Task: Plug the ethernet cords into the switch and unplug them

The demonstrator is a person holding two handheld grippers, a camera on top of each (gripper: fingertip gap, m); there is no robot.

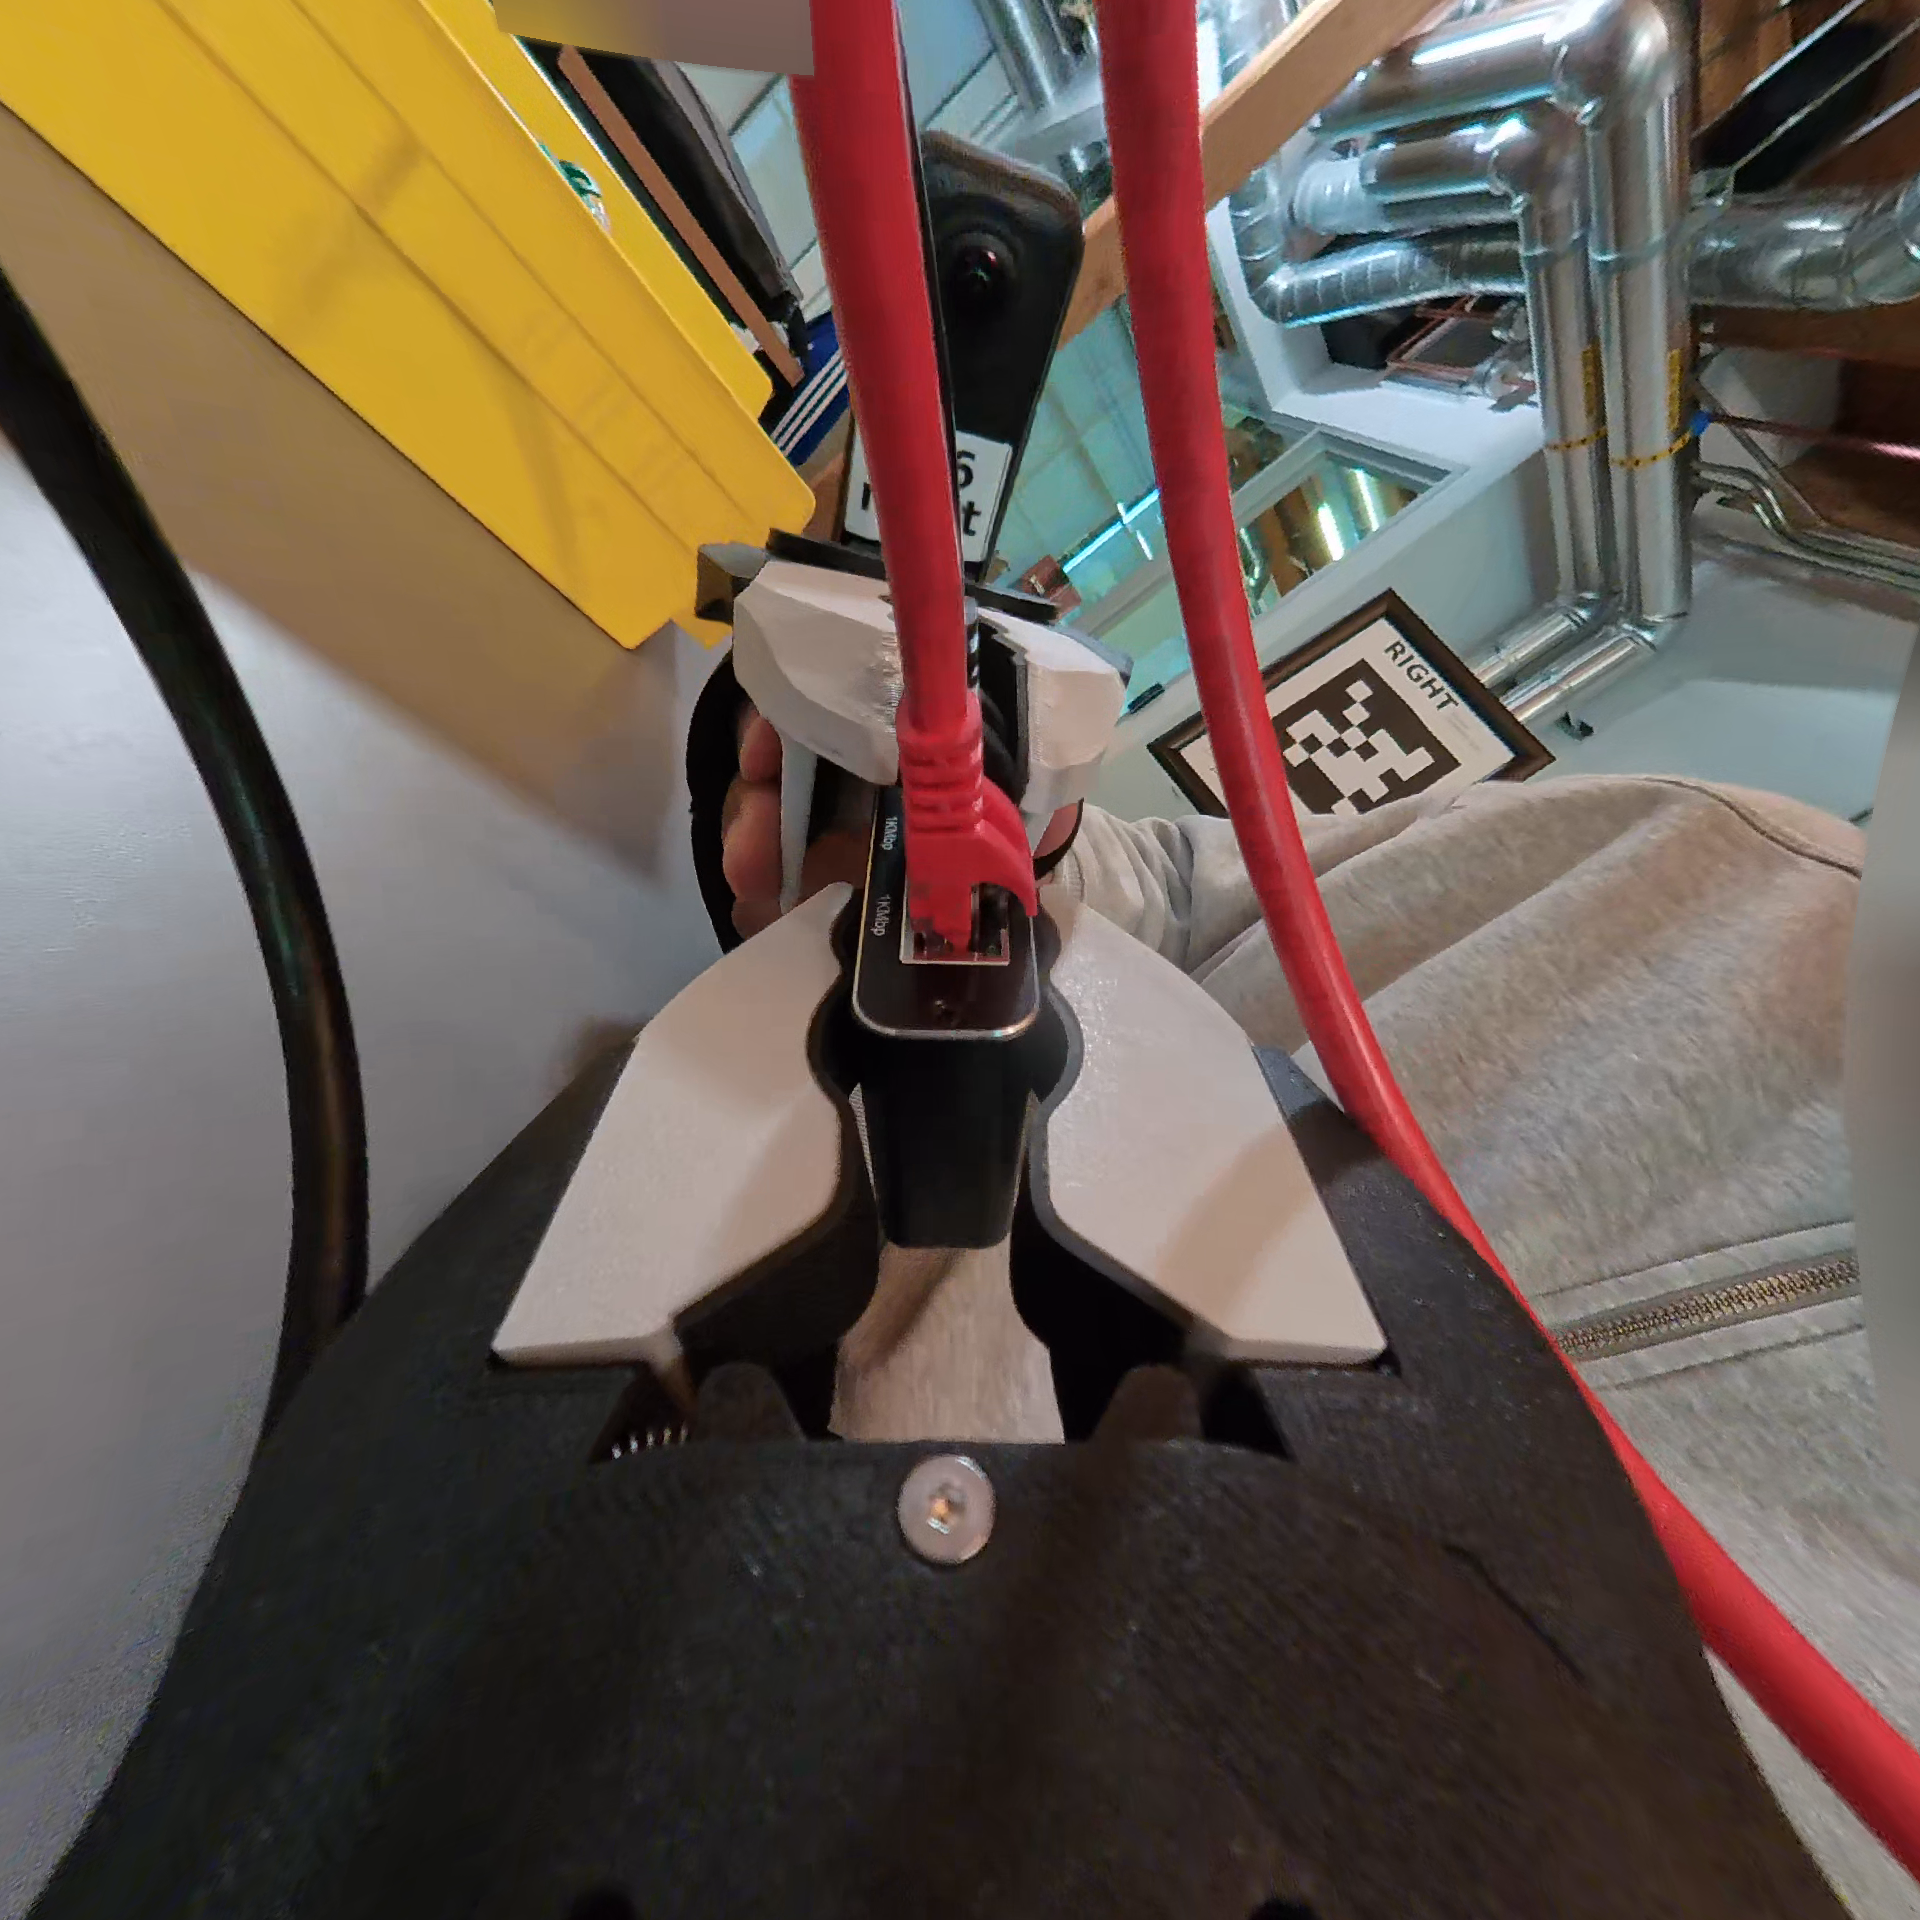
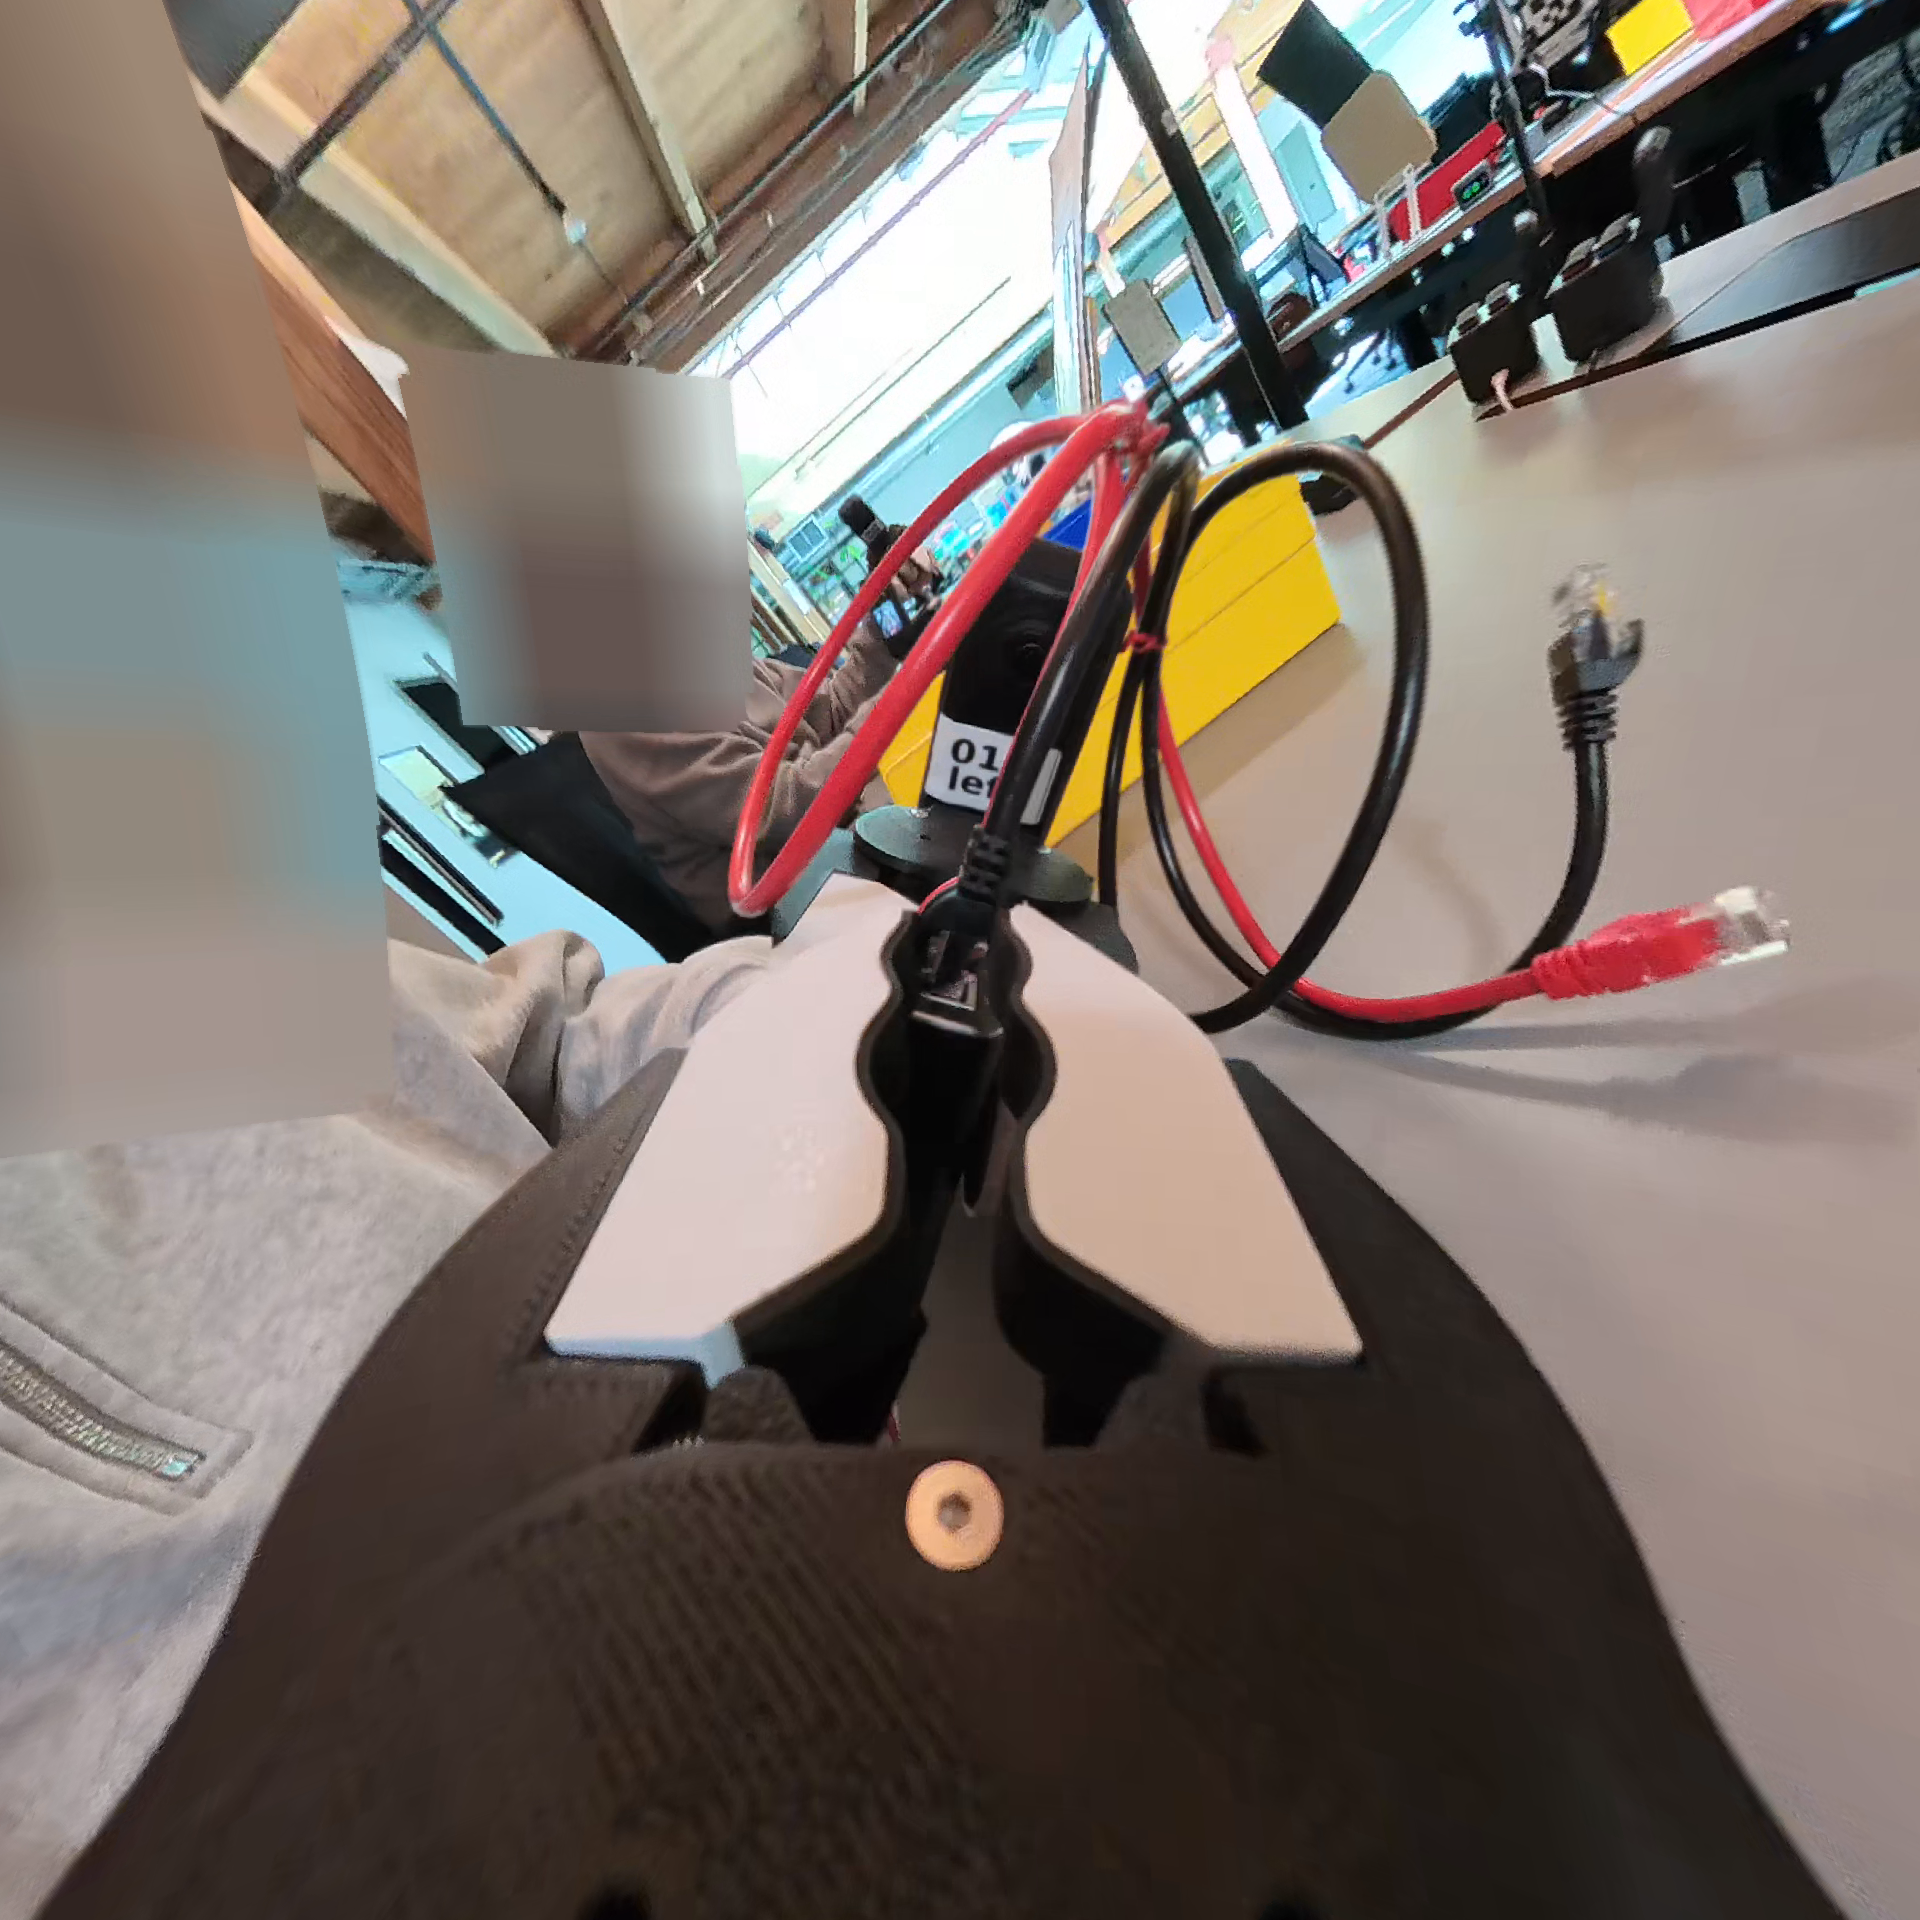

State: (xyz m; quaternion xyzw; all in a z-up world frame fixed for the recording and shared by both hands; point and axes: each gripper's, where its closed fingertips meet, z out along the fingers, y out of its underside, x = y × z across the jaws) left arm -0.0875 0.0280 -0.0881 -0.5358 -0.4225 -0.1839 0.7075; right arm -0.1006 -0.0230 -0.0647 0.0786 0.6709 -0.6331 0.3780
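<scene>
Your left claw (image 1: pixel 940 1039) is clamped on the switch (image 1: pixel 943 997); the red plug (image 1: pixel 951 831) sits in its port just ahead. Your right claw (image 2: pixel 951 997) is pinched on a black plug (image 2: pixel 961 935). Twist sideways and a latch could jam. Cord loops (image 2: pixel 1288 727) crowd ahead-right; the counter (image 2: pixel 1662 1195) lies open rightward.

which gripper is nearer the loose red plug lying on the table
Right, as far as the views show. The right gripper is close beside the loose red plug on the table; the left gripper, clamping the switch, sits beyond it.
</scene>
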